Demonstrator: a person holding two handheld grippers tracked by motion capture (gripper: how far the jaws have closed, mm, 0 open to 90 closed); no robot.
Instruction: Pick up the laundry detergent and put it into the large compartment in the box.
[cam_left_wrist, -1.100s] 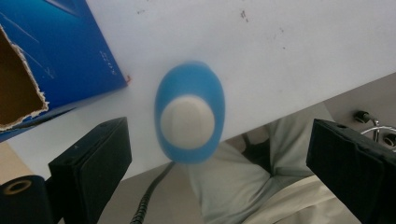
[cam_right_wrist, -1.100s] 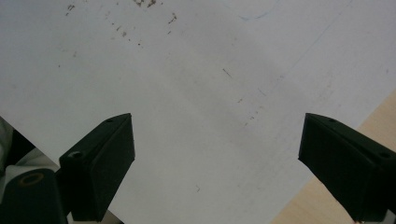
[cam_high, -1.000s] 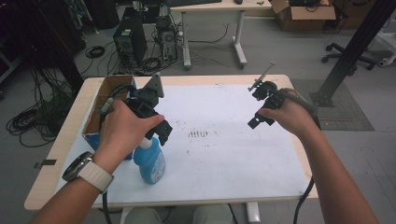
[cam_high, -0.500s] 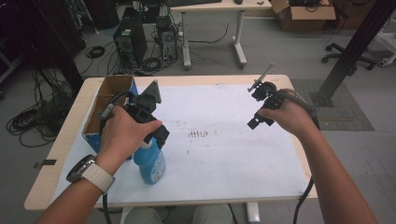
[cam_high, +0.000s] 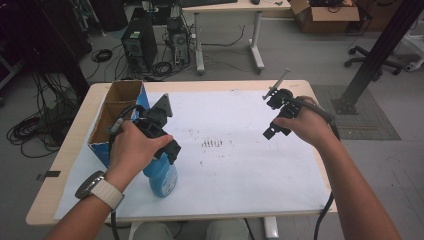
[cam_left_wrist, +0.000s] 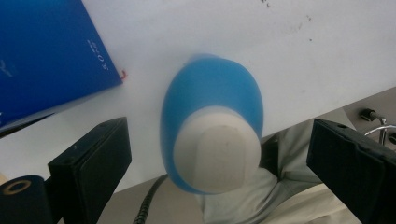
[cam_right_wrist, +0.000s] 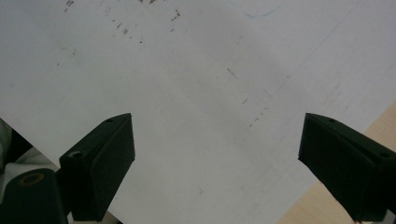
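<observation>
Over the last second the left gripper (cam_left_wrist: 217, 154) has drifted down toward the table edge, its jaws spread wide either side of the bottle (cam_left_wrist: 212, 140) standing between them untouched, so a grasp looks next, while the right gripper (cam_right_wrist: 215, 158) hangs open, idle.

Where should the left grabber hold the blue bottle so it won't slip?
Probably the blue bottle by its narrow white cap end, coming straight down from above. It stands upright, and the open left gripper already has one jaw on either side.
</observation>
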